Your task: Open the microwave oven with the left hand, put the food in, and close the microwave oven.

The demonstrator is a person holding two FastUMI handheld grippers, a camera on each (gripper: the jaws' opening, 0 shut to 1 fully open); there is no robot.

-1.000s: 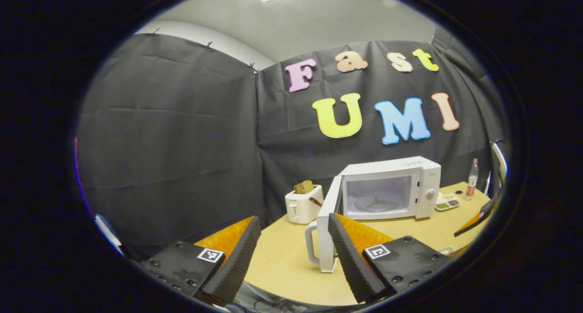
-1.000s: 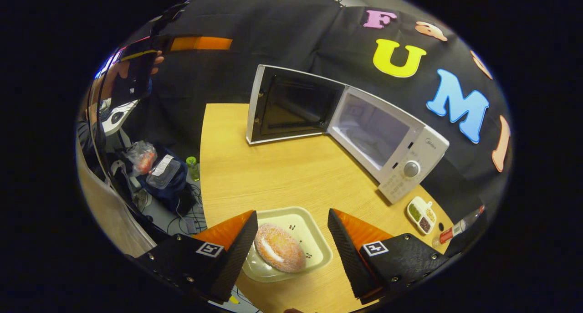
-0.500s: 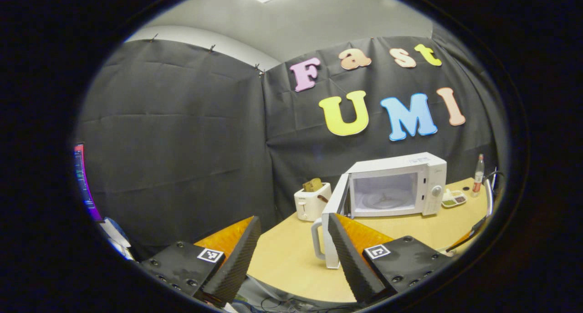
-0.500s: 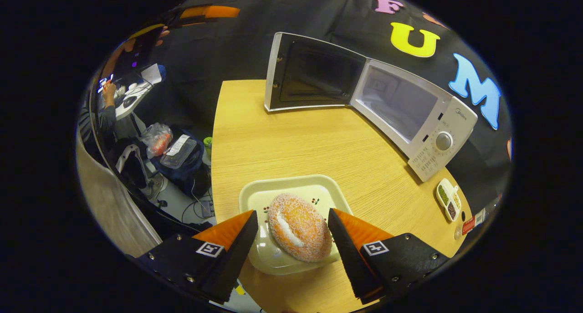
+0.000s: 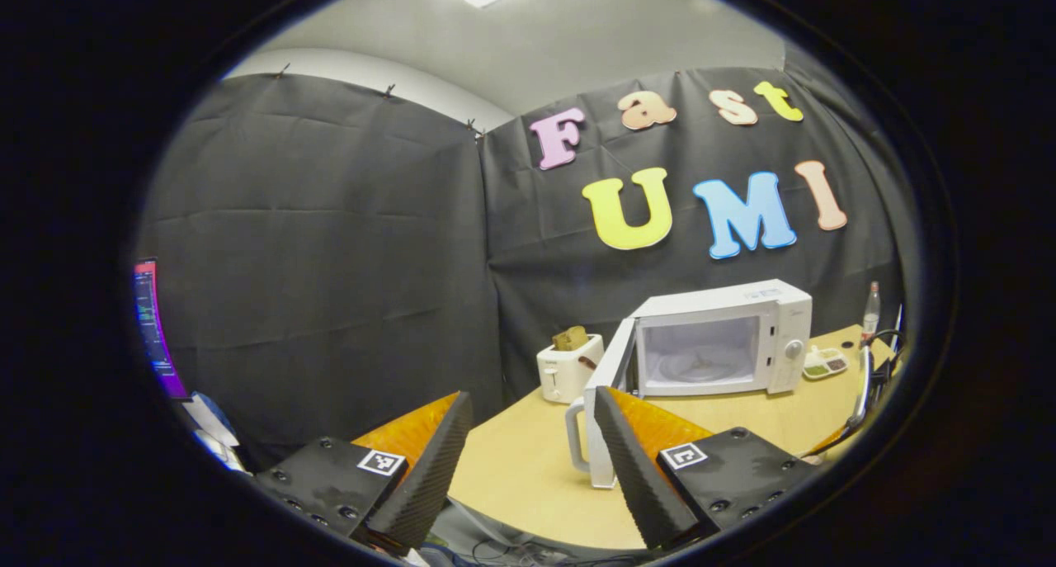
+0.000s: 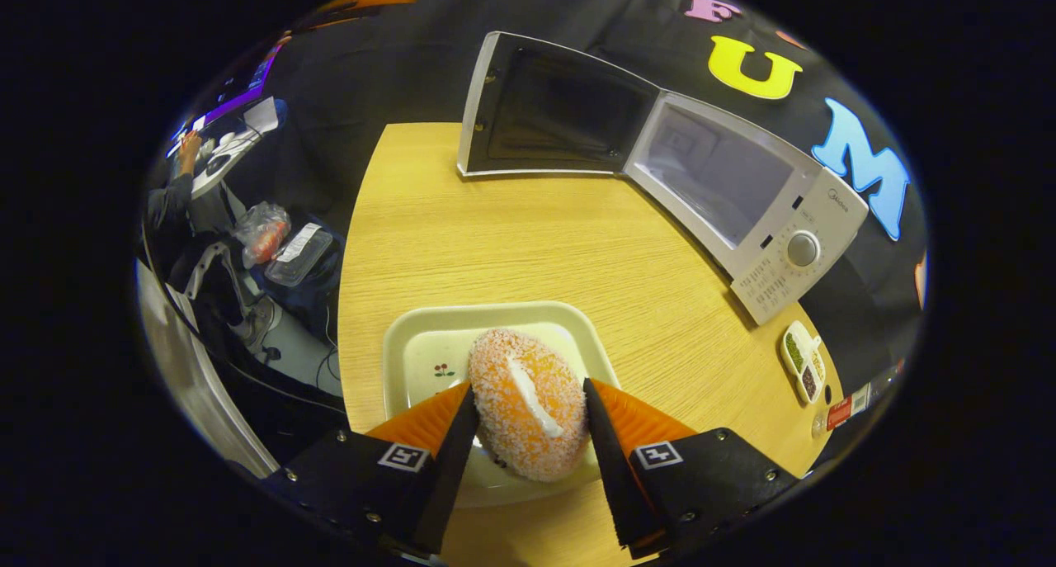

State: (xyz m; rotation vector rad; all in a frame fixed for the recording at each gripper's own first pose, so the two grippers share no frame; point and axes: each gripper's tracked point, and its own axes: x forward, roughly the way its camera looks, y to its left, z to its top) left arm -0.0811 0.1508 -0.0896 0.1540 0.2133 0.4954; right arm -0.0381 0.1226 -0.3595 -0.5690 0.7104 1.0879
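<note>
The white microwave (image 5: 718,340) stands at the back of the wooden table with its door (image 5: 606,402) swung wide open to the left. My left gripper (image 5: 528,460) hovers open off the table's near-left edge, well short of the door, holding nothing. In the right gripper view the microwave (image 6: 767,212) and its open door (image 6: 561,109) lie ahead. A sugar-coated bun (image 6: 528,410) rests on a cream tray (image 6: 421,344) at the table's near edge. My right gripper (image 6: 529,385) has a finger against each side of the bun.
A white toaster (image 5: 568,367) holding toast stands left of the microwave. A small divided dish (image 6: 800,369) and a bottle (image 6: 850,402) sit to its right. Bare tabletop (image 6: 536,245) stretches between tray and microwave. Bags (image 6: 280,245) lie on the floor at left.
My right gripper came down over the tray and its fingers narrowed onto the bun. My left gripper drew back a little from the open door.
</note>
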